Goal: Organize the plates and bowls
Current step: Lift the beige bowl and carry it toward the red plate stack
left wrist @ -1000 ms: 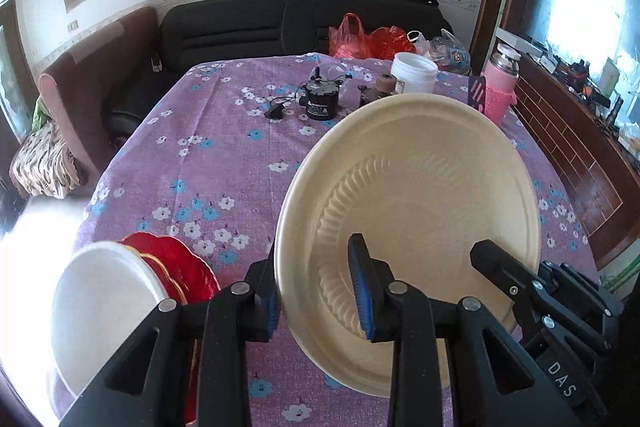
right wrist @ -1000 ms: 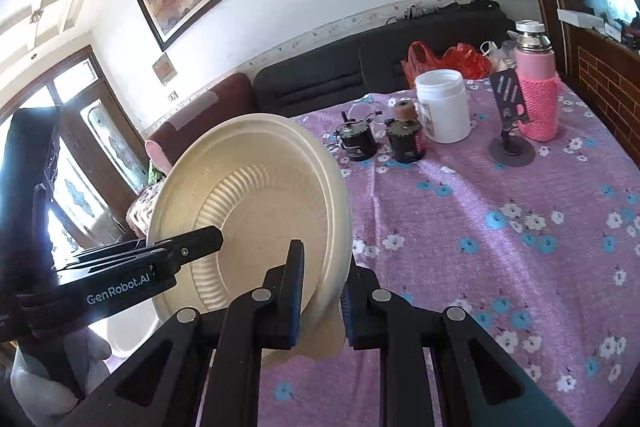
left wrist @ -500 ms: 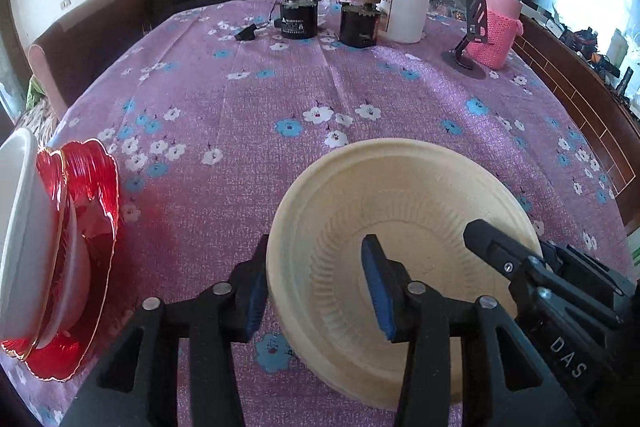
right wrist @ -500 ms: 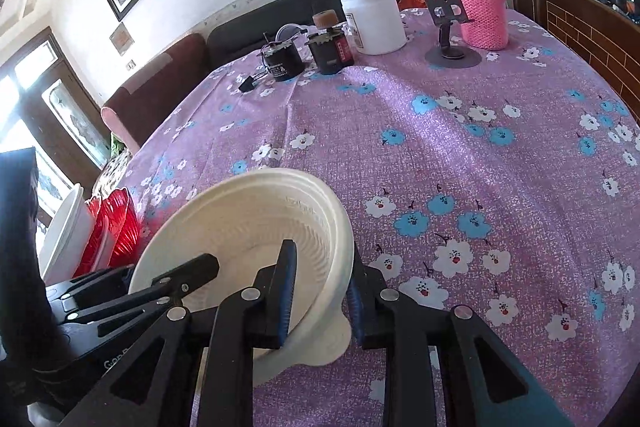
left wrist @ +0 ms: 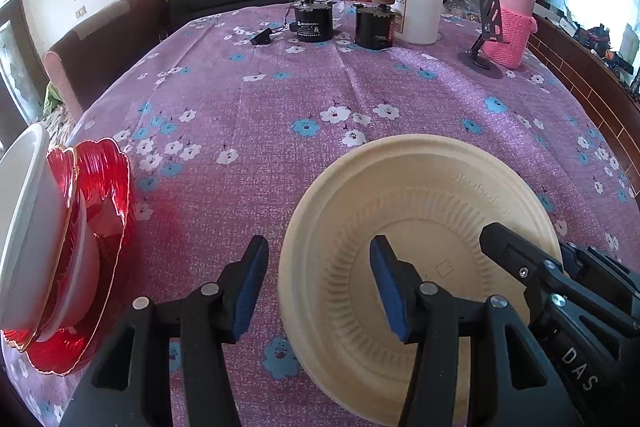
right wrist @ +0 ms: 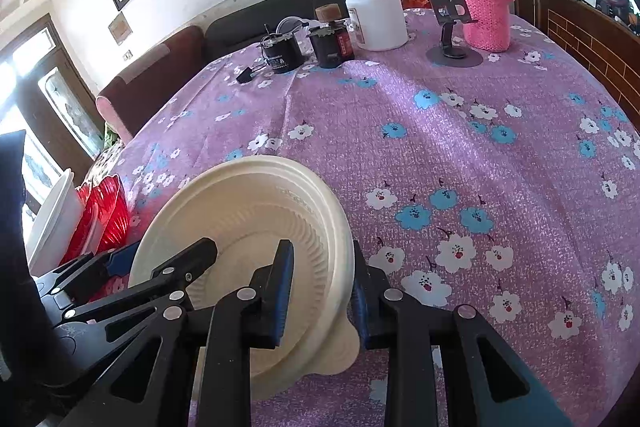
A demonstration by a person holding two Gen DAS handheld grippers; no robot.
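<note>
plate point(left wrist: 420, 223) lay near-right on cloth point(left wrist: 320, 99) | left claw point(left wrist: 320, 283) spread, just opening astride its rim | right claw point(right wrist: 320, 287) likewise loosened | we judged it placed; red stack point(left wrist: 92, 227) left unsorted

Two wrist fisheyes, low and close over the table

Each looks forward and down along its own fingers toward the far sofa; both share the cream plate point(left wrist: 420, 211) point(right wrist: 256, 211) and purple tablecloth point(left wrist: 320, 87) point(right wrist: 460, 147).

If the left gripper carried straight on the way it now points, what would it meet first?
Probably the cream plate: its near-left rim sits between the open jaws of the left gripper. Beyond lies the floral tablecloth; depth is unclear.
</note>
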